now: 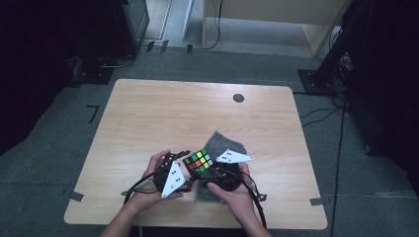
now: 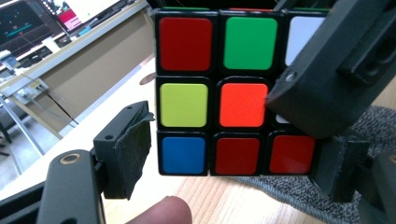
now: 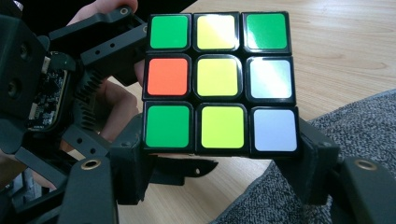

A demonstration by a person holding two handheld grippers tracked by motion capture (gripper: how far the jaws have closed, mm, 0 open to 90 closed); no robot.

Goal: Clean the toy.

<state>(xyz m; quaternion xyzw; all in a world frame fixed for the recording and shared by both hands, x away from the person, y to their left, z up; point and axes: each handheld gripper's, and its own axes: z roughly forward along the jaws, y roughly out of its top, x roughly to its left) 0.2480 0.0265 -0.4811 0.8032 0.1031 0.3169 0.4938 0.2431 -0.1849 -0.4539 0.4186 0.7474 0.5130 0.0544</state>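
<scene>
Up off the table (image 1: 197, 108), near its front edge and a bit right of the middle: a colour cube (image 1: 198, 160), between the two grippers. Just behind and under it, a grey cloth (image 1: 225, 140) flat on the wood.

Right gripper (image 1: 211, 169) on the right of the cube. Seen up close in the right gripper view: right gripper (image 3: 219, 163) with one black jaw on each side of the cube (image 3: 219, 81), tight on its bottom row.

Left gripper (image 1: 184, 157) on the left of the cube. In the left gripper view: left gripper (image 2: 231, 158) with jaws part way apart, one on each side of the bottom row of the cube (image 2: 215, 93). Left pad right up against the cube's side; pressing or not, hard to tell.
</scene>
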